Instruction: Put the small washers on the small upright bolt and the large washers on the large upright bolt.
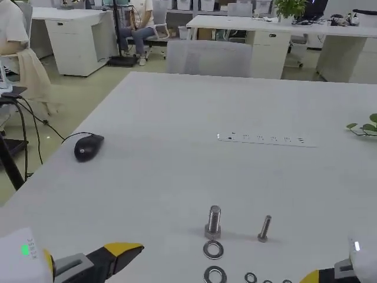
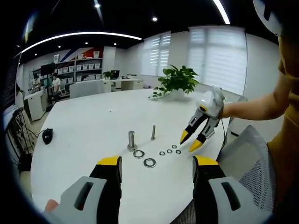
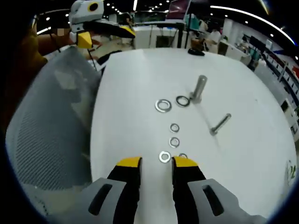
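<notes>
narrowly parted, right gripper [image 3: 156, 160] jaws frame a small washer [image 3: 164, 157].

The left gripper [image 2: 158, 164] is held low, its jaws spread wide with nothing gripped between them. The right gripper [image 3: 156, 163] is held with its jaws parted narrowly and is likewise empty. In the left gripper view it is seen tilted downward, carried on an outstretched arm [image 2: 247, 109] in an orange sleeve [image 2: 287, 70].

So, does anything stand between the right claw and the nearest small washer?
Nothing visible does. The washer lies on bare table right at the open right claw tips, apart from the other washers.
</notes>
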`<state>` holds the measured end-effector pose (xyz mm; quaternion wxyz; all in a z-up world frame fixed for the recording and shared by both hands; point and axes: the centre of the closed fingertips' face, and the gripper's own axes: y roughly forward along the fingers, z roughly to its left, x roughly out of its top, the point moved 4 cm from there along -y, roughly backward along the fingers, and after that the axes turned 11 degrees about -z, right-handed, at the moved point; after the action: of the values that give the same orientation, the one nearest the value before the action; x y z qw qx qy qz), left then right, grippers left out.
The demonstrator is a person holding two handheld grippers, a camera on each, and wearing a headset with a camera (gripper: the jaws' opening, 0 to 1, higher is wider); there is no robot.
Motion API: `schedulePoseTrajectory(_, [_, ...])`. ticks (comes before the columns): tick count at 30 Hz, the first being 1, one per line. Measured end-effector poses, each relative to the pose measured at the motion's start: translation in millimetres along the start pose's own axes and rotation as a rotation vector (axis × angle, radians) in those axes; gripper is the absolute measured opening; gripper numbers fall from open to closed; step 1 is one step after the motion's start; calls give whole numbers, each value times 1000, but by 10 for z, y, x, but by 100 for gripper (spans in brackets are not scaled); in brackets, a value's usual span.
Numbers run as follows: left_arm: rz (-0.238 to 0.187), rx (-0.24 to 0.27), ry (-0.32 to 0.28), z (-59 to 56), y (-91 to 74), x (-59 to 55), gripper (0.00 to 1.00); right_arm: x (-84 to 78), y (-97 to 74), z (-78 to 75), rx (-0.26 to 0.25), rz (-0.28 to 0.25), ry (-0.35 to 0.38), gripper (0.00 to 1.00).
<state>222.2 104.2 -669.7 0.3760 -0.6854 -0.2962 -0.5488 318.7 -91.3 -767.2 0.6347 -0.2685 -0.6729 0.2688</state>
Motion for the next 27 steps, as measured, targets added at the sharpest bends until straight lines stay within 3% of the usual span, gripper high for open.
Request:
schedulePoseTrajectory(14, [3, 21, -14, 63, -7, -14, 61, -35, 182, -79, 91, 108, -70, 26])
schedulePoseTrajectory(22, [2, 34, -23, 80, -29, -27, 61, -78, 208, -102, 116, 150, -104, 25])
schedulePoseTrajectory(27, [-1, 40, -23, 81, -21, -31, 61, -68, 210, -104, 118, 144, -86, 24])
